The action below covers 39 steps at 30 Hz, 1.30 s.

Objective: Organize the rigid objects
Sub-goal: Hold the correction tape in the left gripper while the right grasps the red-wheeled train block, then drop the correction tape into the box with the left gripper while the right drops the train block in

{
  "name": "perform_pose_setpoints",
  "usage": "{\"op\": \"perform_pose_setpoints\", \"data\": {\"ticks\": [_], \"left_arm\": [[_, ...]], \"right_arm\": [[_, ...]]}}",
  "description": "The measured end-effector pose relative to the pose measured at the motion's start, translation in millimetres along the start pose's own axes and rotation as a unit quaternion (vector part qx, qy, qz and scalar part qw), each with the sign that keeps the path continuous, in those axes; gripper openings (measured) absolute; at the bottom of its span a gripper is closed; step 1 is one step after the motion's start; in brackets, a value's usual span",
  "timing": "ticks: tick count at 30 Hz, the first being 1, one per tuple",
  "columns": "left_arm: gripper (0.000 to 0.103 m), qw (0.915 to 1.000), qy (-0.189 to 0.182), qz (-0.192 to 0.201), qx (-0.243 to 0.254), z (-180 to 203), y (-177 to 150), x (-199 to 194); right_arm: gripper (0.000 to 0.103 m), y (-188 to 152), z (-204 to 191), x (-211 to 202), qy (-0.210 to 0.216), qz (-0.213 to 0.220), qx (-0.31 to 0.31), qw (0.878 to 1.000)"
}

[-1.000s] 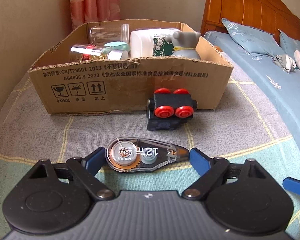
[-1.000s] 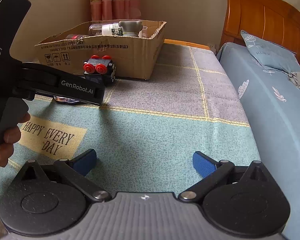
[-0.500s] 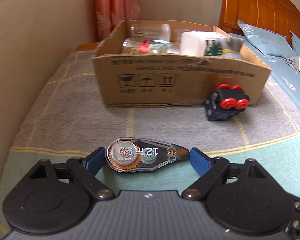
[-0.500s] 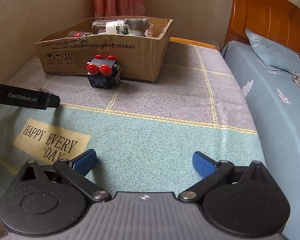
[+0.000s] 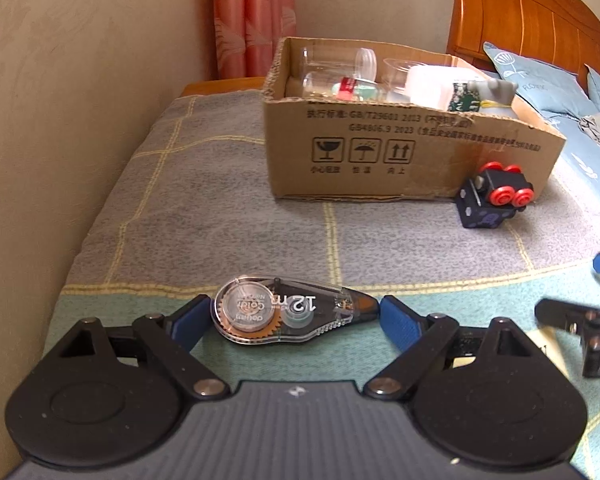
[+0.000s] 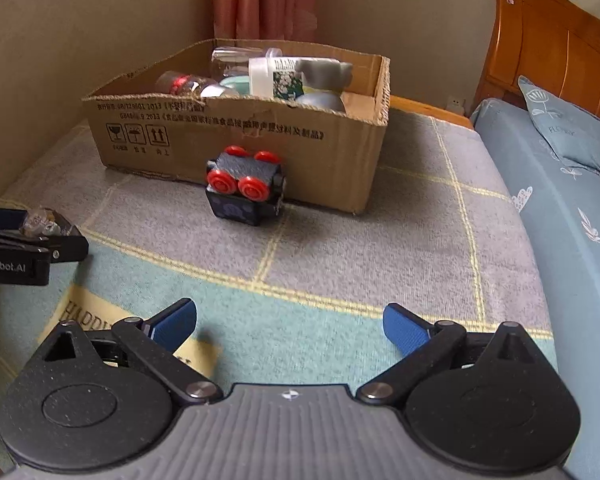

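My left gripper [image 5: 294, 316] is shut on a clear correction tape dispenser [image 5: 288, 312], held lengthwise between its blue pads above the blanket. It also shows at the left edge of the right wrist view [image 6: 40, 222]. A black toy block with red wheels [image 5: 494, 196] [image 6: 244, 190] lies on the blanket against the front wall of the cardboard box [image 5: 380, 160] [image 6: 228, 140]. The box holds clear bottles, a white bottle and a grey figure. My right gripper [image 6: 290, 326] is open and empty, low over the blanket, facing the toy block.
The blanket [image 6: 340, 240] covers a bed beside a beige wall [image 5: 60, 100] on the left. A blue sheet with a pillow [image 6: 560, 128] and a wooden headboard [image 6: 560, 48] lie to the right. A curtain [image 5: 252, 16] hangs behind the box.
My left gripper has swung left with the tape dispenser, so the box and toy block now sit to its right. My right gripper has moved closer to the toy block.
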<state>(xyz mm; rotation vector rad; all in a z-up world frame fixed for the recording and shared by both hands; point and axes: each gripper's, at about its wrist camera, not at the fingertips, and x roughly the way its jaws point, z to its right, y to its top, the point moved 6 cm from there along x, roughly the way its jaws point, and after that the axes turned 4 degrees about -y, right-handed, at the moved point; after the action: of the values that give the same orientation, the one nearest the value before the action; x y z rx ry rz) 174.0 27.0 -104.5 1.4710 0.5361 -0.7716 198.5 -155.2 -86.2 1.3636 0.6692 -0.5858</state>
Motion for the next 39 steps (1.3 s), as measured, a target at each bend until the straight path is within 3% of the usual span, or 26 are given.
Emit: {"op": "perform_pose_setpoints", "data": {"ticks": [9, 13, 18, 21, 25, 39], "left_arm": [[0.09, 1.0, -0.005, 0.003, -0.001, -5.4, 2.1, 2.3], [0.09, 1.0, -0.005, 0.002, -0.001, -5.6, 2.5, 2.1], [0.09, 1.0, -0.008, 0.003, 0.002, -5.9, 2.6, 1.7], [0.09, 1.0, -0.008, 0.003, 0.004, -5.8, 2.7, 1.9], [0.09, 0.9999, -0.006, 0.002, 0.008, -6.3, 1.8, 3.0], [0.089, 0.9996, -0.015, 0.007, 0.023, -5.0, 5.1, -4.5]], "right_arm": [[0.093, 41.7, -20.3, 16.6, 0.031, 0.026, 0.005, 0.999], [0.085, 51.7, -21.6, 37.3, 0.022, 0.012, 0.023, 0.999], [0.084, 56.1, -25.8, 43.9, 0.019, 0.019, 0.034, 0.999], [0.077, 57.9, -27.5, 45.5, 0.019, 0.017, 0.035, 0.999], [0.058, 57.4, -26.6, 46.3, 0.015, 0.012, 0.034, 0.999], [0.058, 53.0, -25.2, 25.4, 0.036, 0.026, -0.001, 0.999]]}}
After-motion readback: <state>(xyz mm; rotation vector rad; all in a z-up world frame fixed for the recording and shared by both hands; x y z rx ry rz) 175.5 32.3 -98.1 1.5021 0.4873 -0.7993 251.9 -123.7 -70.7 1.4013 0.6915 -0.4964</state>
